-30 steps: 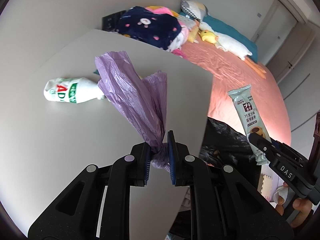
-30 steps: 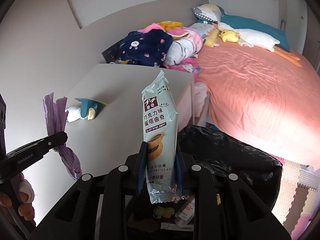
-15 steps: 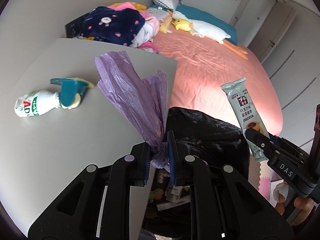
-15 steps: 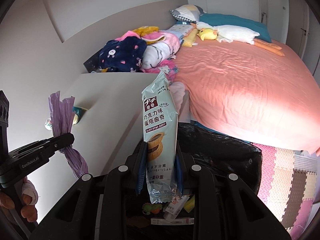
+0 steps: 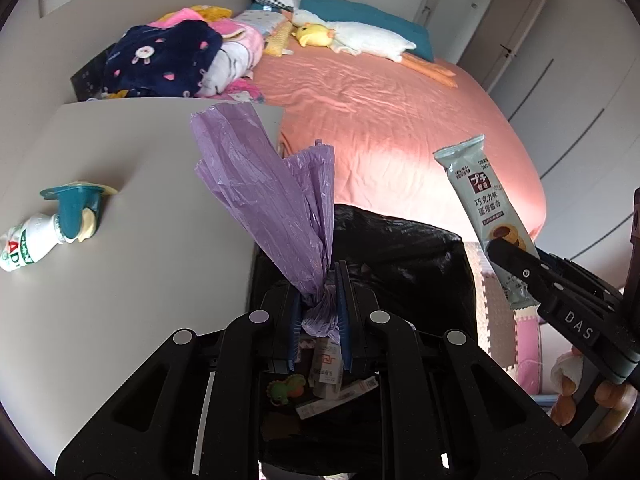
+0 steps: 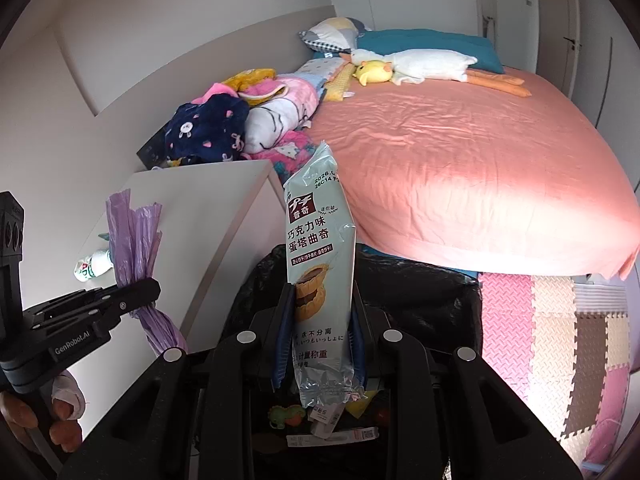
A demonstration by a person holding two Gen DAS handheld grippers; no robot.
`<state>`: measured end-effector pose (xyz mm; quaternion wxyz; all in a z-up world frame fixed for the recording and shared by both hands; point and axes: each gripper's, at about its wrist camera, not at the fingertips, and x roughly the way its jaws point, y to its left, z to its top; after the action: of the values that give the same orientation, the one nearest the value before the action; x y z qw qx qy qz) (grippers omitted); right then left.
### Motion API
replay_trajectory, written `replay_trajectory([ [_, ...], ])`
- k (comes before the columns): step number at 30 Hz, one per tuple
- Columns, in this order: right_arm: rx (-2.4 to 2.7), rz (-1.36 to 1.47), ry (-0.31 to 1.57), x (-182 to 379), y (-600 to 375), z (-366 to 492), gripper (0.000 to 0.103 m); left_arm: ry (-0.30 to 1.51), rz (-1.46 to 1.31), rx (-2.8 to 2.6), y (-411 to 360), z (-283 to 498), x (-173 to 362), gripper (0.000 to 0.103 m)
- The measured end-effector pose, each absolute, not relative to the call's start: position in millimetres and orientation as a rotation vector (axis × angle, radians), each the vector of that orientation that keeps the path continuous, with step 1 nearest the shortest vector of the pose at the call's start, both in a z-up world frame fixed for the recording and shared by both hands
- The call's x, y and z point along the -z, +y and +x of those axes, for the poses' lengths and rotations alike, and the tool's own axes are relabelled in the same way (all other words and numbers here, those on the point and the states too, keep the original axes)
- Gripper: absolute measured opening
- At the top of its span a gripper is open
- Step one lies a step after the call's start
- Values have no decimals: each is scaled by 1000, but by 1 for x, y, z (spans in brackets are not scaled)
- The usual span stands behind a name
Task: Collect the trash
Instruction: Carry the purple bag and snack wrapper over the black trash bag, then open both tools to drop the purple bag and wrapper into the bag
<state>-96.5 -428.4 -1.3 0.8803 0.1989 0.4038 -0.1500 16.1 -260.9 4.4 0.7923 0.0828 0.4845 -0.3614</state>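
My left gripper (image 5: 319,280) is shut on a crumpled purple plastic bag (image 5: 272,196), held upright over the black-lined trash bin (image 5: 404,248); it also shows in the right wrist view (image 6: 134,248). My right gripper (image 6: 320,308) is shut on a pale green cookie wrapper (image 6: 318,276), upright above the same bin (image 6: 420,296); the wrapper shows in the left wrist view (image 5: 486,208). The bin holds several pieces of trash (image 5: 324,380). A small white bottle (image 5: 28,240) and a teal cup with a peeled lid (image 5: 76,208) lie on the white table (image 5: 140,260).
A bed with a salmon sheet (image 6: 460,160) stands behind the bin, with piled clothes (image 5: 168,56), pillows and a plush duck (image 5: 316,34) at its head. Foam floor mats (image 6: 560,340) lie to the right. The table edge borders the bin's left side.
Both grippers have moved right, off the table and over the bin, still holding the bag and the wrapper. The bottle and cup have slid to the left of the view.
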Motion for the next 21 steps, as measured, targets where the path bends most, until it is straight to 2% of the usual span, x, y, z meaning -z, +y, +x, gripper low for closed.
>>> replay_trajectory([
  [21, 413, 472, 833, 5, -452, -127, 27, 1076, 321, 924, -309, -11, 11, 15],
])
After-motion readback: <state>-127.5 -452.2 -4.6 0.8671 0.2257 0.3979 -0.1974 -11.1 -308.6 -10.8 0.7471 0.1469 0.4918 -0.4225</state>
